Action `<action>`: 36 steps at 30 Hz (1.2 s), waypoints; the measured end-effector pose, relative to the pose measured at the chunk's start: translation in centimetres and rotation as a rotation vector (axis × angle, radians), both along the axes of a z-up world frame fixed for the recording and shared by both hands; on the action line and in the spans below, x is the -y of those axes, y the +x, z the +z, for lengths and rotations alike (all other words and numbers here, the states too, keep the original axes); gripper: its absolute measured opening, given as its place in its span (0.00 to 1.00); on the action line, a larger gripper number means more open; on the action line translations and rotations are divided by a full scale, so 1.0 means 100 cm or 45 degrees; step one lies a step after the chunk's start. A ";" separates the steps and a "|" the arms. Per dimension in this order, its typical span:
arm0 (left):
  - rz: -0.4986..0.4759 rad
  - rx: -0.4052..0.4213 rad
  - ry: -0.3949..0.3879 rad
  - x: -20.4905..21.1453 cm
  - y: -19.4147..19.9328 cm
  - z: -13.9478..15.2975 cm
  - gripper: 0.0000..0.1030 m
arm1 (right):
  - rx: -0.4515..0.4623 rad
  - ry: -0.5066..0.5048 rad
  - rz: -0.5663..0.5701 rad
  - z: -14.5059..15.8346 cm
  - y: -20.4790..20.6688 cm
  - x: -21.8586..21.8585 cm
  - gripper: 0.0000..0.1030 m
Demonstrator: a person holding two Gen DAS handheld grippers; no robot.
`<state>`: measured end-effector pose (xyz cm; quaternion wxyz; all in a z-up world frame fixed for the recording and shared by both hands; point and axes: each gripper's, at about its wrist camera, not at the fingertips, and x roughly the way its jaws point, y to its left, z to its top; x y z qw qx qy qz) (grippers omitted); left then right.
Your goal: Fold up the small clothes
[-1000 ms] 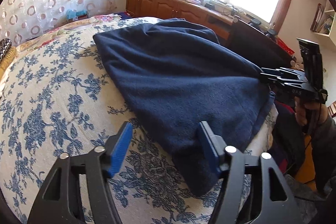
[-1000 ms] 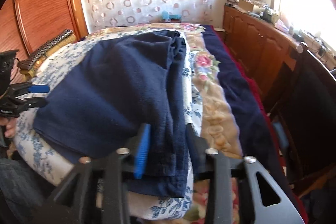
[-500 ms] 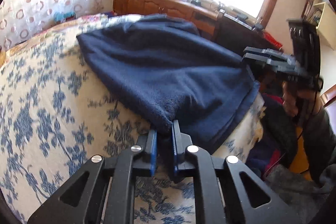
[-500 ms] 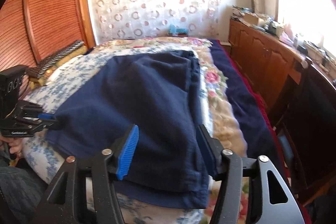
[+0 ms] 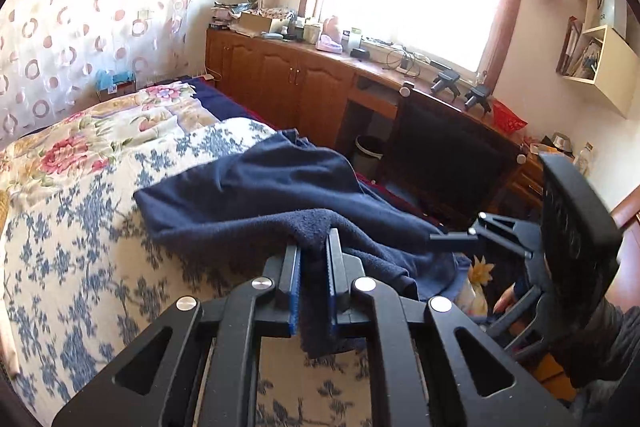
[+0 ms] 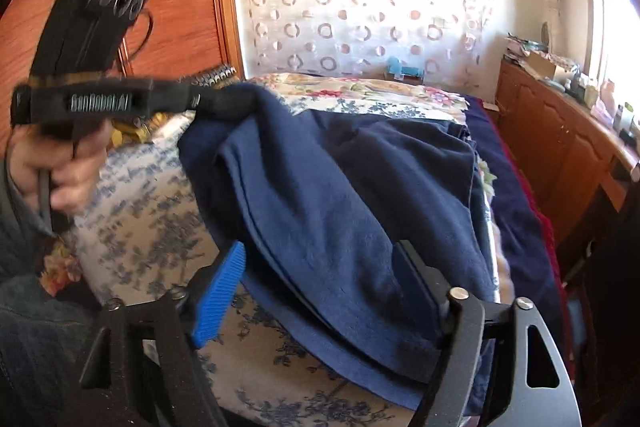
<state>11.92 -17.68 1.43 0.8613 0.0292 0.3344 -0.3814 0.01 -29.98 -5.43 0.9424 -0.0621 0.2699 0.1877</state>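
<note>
With one near corner pinched and lifted, the navy garment [image 6: 352, 195] waits for its other near corner to be taken.

Spread along the floral bedspread [image 5: 80, 227], the dark blue fleece piece runs lengthwise from the near edge of the bed toward the far curtained wall, folded double along its right side. Its near-left corner is clamped between the narrow jaws of the left gripper [image 5: 314, 267] and held above the bed, so the cloth slopes down to the right. The right gripper [image 6: 320, 287], whose jaws have just been opening and now stand wide, straddles the near-right hem without pressing on it. That hem lies directly ahead of it, closest to the right hand, so I judge the next grasp falls there.
</note>
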 end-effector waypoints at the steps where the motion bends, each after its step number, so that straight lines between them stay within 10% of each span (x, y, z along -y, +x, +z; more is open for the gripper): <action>1: 0.010 0.006 -0.003 0.000 0.003 0.001 0.11 | -0.009 -0.021 -0.004 -0.003 0.001 -0.001 0.78; 19: 0.086 -0.008 -0.056 -0.005 0.038 -0.002 0.11 | -0.087 -0.148 -0.075 -0.033 0.033 0.008 0.77; 21: 0.094 -0.008 -0.072 -0.009 0.041 -0.001 0.11 | -0.080 -0.177 -0.064 -0.031 0.040 0.008 0.59; 23: 0.099 -0.023 -0.096 -0.014 0.048 -0.001 0.11 | -0.098 -0.198 -0.050 -0.029 0.047 0.009 0.10; 36: 0.294 -0.070 -0.118 -0.060 0.091 -0.011 0.11 | 0.138 -0.196 0.034 0.072 0.128 0.003 0.08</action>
